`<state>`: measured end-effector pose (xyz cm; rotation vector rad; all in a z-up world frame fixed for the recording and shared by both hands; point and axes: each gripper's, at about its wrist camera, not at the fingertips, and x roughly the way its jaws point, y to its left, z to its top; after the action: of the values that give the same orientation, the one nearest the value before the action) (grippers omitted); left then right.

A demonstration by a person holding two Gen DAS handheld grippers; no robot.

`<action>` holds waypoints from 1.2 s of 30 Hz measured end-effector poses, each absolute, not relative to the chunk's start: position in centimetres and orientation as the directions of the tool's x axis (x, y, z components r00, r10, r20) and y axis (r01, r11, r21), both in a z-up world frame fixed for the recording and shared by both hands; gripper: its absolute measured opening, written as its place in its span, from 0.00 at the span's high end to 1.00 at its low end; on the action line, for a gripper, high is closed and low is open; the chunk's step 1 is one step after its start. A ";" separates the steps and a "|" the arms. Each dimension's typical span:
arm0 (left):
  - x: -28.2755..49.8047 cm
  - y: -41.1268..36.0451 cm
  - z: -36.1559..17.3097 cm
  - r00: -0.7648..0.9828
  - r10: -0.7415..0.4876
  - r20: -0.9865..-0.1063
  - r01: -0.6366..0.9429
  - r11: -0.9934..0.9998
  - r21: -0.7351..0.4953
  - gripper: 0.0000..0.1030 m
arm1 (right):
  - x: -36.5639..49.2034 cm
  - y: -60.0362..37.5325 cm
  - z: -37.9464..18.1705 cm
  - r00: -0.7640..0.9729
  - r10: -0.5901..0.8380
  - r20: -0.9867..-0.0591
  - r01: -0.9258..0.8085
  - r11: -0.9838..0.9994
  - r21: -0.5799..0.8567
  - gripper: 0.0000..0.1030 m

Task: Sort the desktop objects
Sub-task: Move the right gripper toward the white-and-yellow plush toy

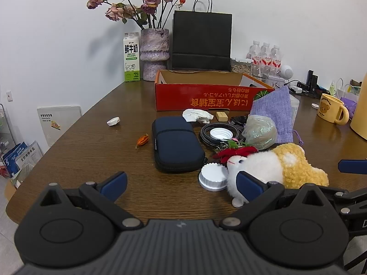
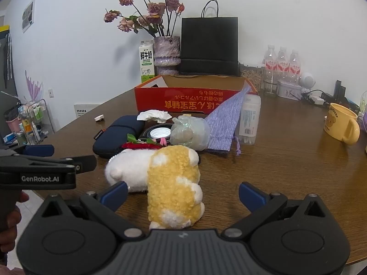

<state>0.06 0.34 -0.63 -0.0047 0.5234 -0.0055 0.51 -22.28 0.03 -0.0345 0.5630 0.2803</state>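
**Both grippers spread wide at the near edge of the clutter**

Nearest your right gripper (image 2: 183,193) lies the plush toy (image 2: 169,178), on its side, its yellow back between the spread, empty jaws; neither blue pad touches it, so it is framed but not yet grasped. Your left gripper (image 1: 181,184) is likewise released and holds nothing, hovering over bare table (image 1: 91,142).

Left to right in the left wrist view: a small white cap (image 1: 113,121) and an orange husk (image 1: 142,140) lie apart on the wood; the dark blue case (image 1: 176,144) lies lengthwise; a white jar lid (image 1: 212,177) touches the toy's face; a crumpled tissue (image 1: 197,115), coiled cable (image 1: 218,135), plastic-wrapped ball (image 1: 260,131) and purple pouch (image 1: 274,112) crowd together behind.

The red box (image 1: 206,96) stands open beyond them, probably the sorting destination. The toy, closest and unobstructed, appears the natural first pick.
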 end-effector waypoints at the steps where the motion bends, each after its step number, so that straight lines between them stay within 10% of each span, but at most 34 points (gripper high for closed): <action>1: 0.0 0.3 -0.7 0.866 -0.007 -0.500 0.004 1.000 -0.006 0.00 | 0.5 -22.3 0.0 0.809 0.253 -0.531 -0.271 0.961 0.044 0.00; 36: 0.0 0.3 -0.6 0.863 -0.012 -0.506 0.007 1.000 -0.013 0.00 | 0.6 -22.2 -0.1 0.807 0.251 -0.535 -0.270 0.962 0.043 0.00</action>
<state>0.04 0.28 -0.63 -0.0103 0.5302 -0.0103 0.60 -22.18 -0.09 -0.0356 0.5668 0.2787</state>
